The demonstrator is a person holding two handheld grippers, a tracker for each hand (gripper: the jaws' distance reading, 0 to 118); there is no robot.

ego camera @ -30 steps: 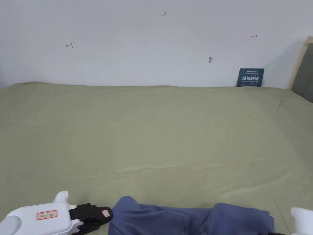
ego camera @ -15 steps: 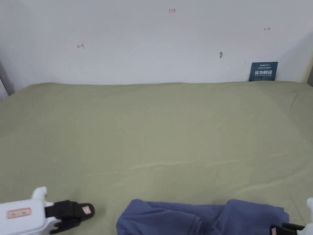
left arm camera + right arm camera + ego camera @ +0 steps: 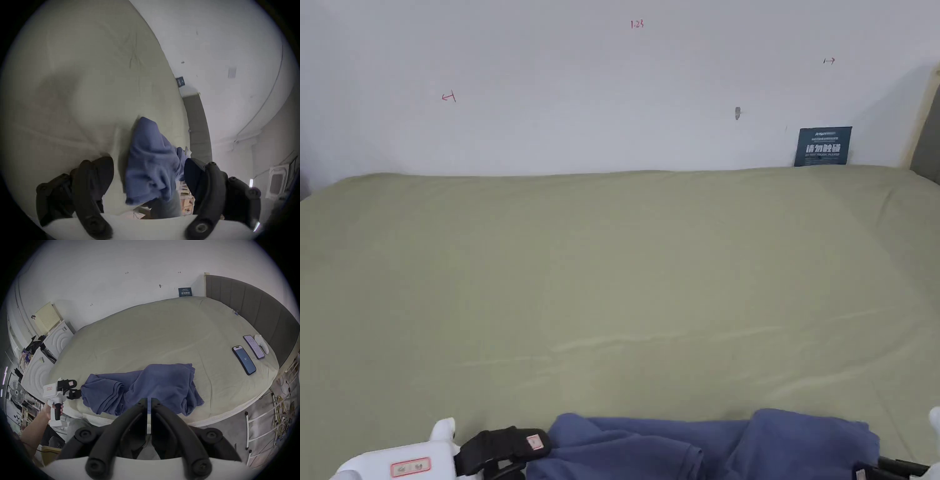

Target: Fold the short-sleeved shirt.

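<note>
Shirt [image 3: 146,386] on bed's [image 3: 146,331] near edge, phones [image 3: 244,359] right.

A bedroom used for recording: a bed [image 3: 162,331] with an olive sheet against a marked white wall [image 3: 581,81], a padded headboard [image 3: 253,308], stacked boxes [image 3: 53,344] beside it.

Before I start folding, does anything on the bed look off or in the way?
The blue shirt is bunched in a crumpled heap at the near edge of the bed, partly draped over it, not spread flat. Two phones and a small white object lie on the sheet near the headboard, apart from the shirt.
</note>
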